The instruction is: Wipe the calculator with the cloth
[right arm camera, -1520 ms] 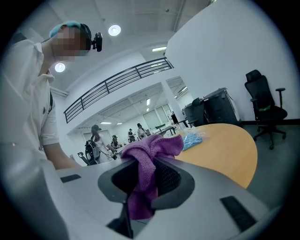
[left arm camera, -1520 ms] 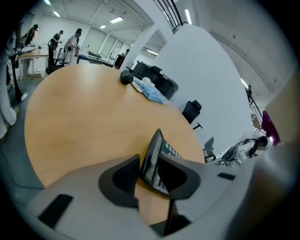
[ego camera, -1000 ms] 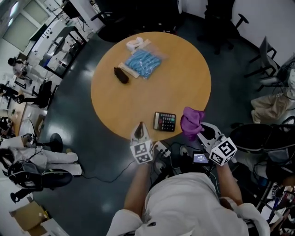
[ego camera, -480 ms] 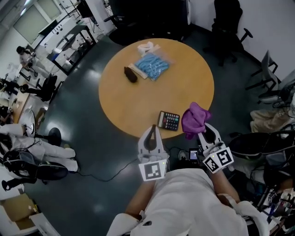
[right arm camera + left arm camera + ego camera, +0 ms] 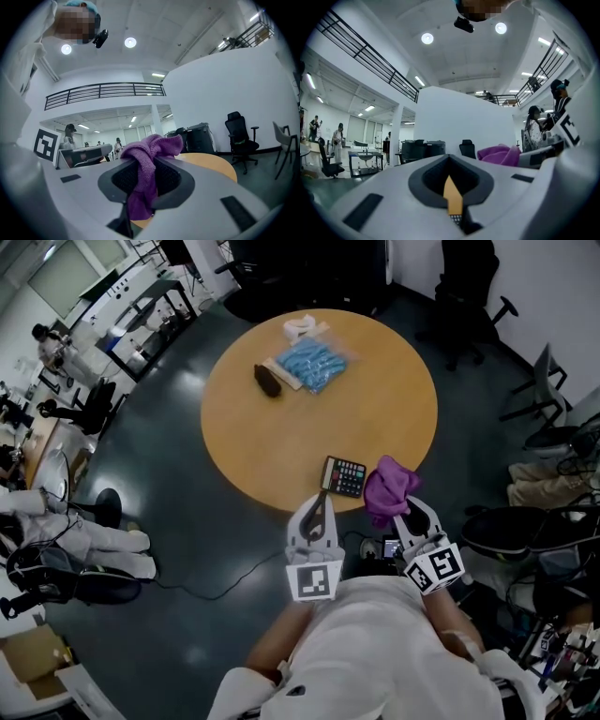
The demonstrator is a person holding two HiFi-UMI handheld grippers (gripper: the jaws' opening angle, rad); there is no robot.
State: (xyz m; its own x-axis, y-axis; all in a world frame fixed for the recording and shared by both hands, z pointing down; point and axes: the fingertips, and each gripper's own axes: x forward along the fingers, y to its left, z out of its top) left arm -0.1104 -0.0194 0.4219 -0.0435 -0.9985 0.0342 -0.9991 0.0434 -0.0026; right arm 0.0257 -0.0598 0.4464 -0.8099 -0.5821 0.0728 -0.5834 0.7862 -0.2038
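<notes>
A black calculator (image 5: 342, 476) lies near the front edge of the round wooden table (image 5: 281, 442). My right gripper (image 5: 396, 510) is shut on a purple cloth (image 5: 388, 484), held bunched just right of the calculator. In the right gripper view the cloth (image 5: 146, 174) fills the gap between the jaws of that gripper (image 5: 140, 190). My left gripper (image 5: 322, 497) hovers shut and empty at the table's edge, just in front of the calculator. The left gripper view shows the closed jaws of the left gripper (image 5: 453, 190), a sliver of calculator keys (image 5: 456, 218) and the cloth (image 5: 499, 154) to the right.
At the table's far side lie a blue packet (image 5: 314, 362), a dark oblong object (image 5: 267, 381) and a white item (image 5: 302, 327). Office chairs (image 5: 469, 296) stand beyond and to the right. Cables and a small device (image 5: 391, 548) lie on the floor below the table's edge.
My left gripper has risen and come in towards the calculator, still shut. The right gripper with the cloth has shifted slightly left, nearer the calculator.
</notes>
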